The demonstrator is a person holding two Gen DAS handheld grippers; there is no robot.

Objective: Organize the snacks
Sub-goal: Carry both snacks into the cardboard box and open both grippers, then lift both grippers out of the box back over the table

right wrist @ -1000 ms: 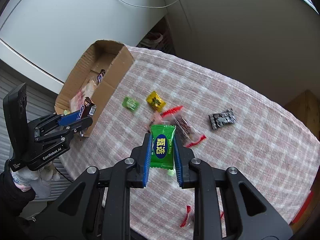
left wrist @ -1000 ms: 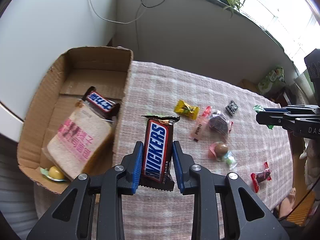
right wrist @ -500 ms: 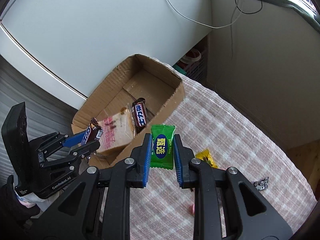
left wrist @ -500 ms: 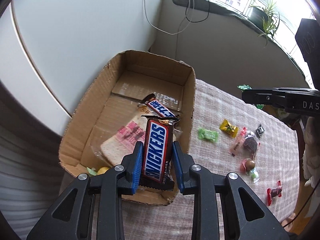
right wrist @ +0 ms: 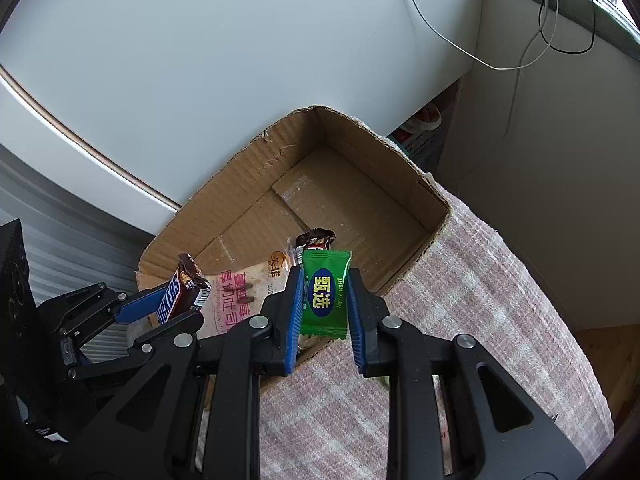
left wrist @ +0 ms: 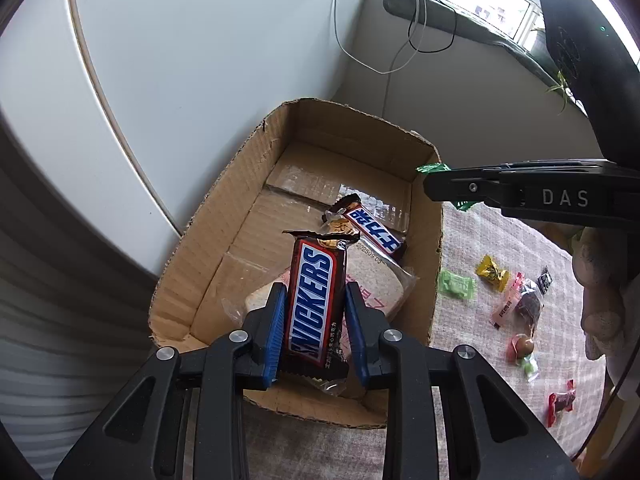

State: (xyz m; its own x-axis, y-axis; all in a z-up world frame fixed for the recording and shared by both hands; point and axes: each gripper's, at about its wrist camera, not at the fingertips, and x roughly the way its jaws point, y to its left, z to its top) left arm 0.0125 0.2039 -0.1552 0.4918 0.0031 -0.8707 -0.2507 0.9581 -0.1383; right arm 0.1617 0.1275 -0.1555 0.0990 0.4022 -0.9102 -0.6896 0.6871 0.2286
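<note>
Snacks are partly sorted. Left wrist view: the left gripper (left wrist: 316,330) clamps a Snickers bar (left wrist: 315,304) over the cardboard box (left wrist: 208,236), where a second bar (left wrist: 370,232) and a bagged bread slice (left wrist: 384,292) already lie. At three o'clock, loose candies (left wrist: 490,274) wait on the checked tablecloth (left wrist: 500,240).

Right wrist view: the right gripper (right wrist: 325,312) pinches a green candy (right wrist: 324,294) reading "ZHEN XUAN" at the box's near edge. Pink Chinese print marks the bread bag. Both drops look imminent; several sweets remain.
</note>
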